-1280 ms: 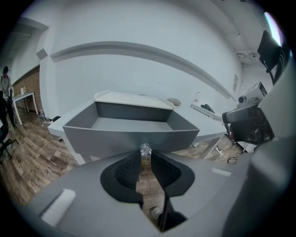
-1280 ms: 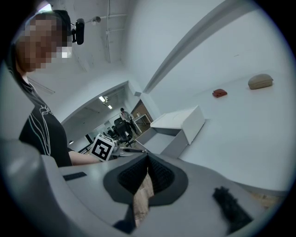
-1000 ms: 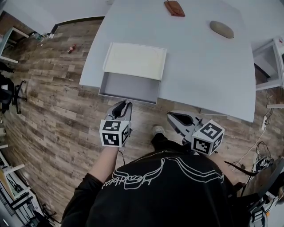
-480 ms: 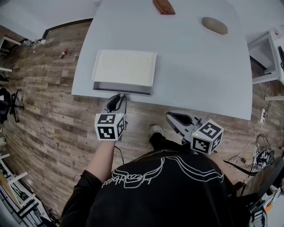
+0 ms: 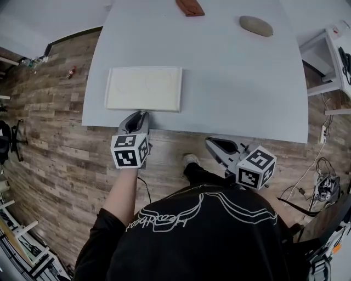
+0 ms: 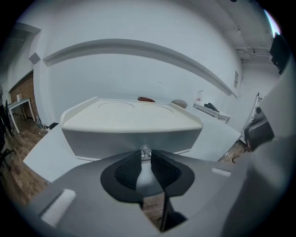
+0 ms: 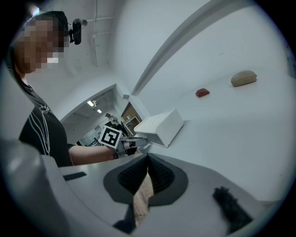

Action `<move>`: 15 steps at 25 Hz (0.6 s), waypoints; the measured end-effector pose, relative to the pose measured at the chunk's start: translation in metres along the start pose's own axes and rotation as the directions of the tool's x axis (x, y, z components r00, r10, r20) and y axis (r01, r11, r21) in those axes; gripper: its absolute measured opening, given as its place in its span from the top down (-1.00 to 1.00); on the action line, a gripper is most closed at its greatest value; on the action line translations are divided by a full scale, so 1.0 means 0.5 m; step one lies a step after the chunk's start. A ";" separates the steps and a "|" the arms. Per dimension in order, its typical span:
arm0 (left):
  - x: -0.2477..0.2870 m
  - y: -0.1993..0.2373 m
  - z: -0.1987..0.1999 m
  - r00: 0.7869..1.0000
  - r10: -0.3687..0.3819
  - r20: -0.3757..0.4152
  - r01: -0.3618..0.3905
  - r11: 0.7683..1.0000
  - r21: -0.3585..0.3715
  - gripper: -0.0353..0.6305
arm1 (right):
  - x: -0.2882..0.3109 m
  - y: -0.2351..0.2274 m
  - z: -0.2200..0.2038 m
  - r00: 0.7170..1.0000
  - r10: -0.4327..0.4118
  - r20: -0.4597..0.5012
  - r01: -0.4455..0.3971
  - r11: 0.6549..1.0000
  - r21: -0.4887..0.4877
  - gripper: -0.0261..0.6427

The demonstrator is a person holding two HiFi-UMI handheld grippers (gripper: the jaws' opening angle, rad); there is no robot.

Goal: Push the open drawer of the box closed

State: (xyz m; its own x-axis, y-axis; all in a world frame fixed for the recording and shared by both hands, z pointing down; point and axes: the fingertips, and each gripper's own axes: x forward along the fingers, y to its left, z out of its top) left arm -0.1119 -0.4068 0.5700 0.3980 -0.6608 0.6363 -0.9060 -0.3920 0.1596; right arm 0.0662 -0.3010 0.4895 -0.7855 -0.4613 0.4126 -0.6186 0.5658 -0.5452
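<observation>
1. Already the drawer (image 6: 92,143) sits flush in the box (image 5: 143,88), at the table's (image 5: 230,82) near edge, towards its left corner.
2. Left gripper (image 5: 139,114) pinches the drawer's clear knob (image 6: 145,150), apparently to steer the push.
3. Right gripper (image 5: 213,144), closed and empty, hangs off the near edge, seemingly unneeded.

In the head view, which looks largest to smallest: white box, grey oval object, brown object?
1. white box.
2-3. grey oval object and brown object look alike; the frame's edge cuts the brown one.
</observation>
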 end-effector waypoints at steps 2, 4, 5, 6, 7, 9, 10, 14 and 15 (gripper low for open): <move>0.003 -0.001 0.001 1.000 -0.002 -0.002 0.002 1.000 -0.008 0.67 | -0.004 0.001 -0.002 1.000 0.000 0.000 0.000 1.000 0.000 0.89; 0.002 -0.005 0.002 1.000 -0.007 0.000 0.007 1.000 -0.012 0.67 | -0.010 0.008 -0.003 1.000 -0.001 0.003 0.001 1.000 -0.003 0.90; 0.001 -0.008 0.002 1.000 -0.010 0.001 0.010 1.000 -0.009 0.67 | -0.013 0.012 -0.004 1.000 -0.001 0.005 0.001 1.000 -0.006 0.90; 0.000 -0.010 0.002 1.000 -0.012 0.002 0.012 1.000 -0.004 0.67 | -0.015 0.017 -0.005 1.000 -0.001 0.007 0.002 1.000 -0.010 0.89; -0.001 -0.012 0.002 1.000 -0.013 0.003 0.013 1.000 -0.003 0.63 | -0.016 0.023 -0.007 1.000 -0.001 0.009 0.001 1.000 -0.013 0.89; -0.011 -0.017 0.001 1.000 -0.015 0.008 0.015 1.000 -0.011 0.40 | -0.021 0.038 -0.012 1.000 0.000 0.012 0.000 1.000 -0.019 0.89; -0.021 -0.021 0.001 1.000 -0.021 0.014 0.021 1.000 -0.015 0.39 | -0.024 0.047 -0.016 1.000 0.001 0.014 -0.001 1.000 -0.023 0.90; -0.089 -0.052 0.001 0.996 -0.065 0.053 0.065 0.998 -0.001 0.39 | -0.035 0.091 -0.036 1.000 0.006 0.030 -0.005 0.999 -0.042 0.89; -0.112 -0.061 0.002 0.995 -0.076 0.069 0.076 0.997 0.003 0.40 | -0.037 0.104 -0.041 0.999 0.008 0.036 -0.006 0.999 -0.047 0.89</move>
State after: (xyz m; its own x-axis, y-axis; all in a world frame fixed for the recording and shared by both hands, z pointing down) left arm -0.1063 -0.3583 0.5286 0.4750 -0.6714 0.5688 -0.8725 -0.4435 0.2051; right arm 0.0484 -0.2489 0.4684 -0.7893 -0.4812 0.3814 -0.6138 0.6005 -0.5125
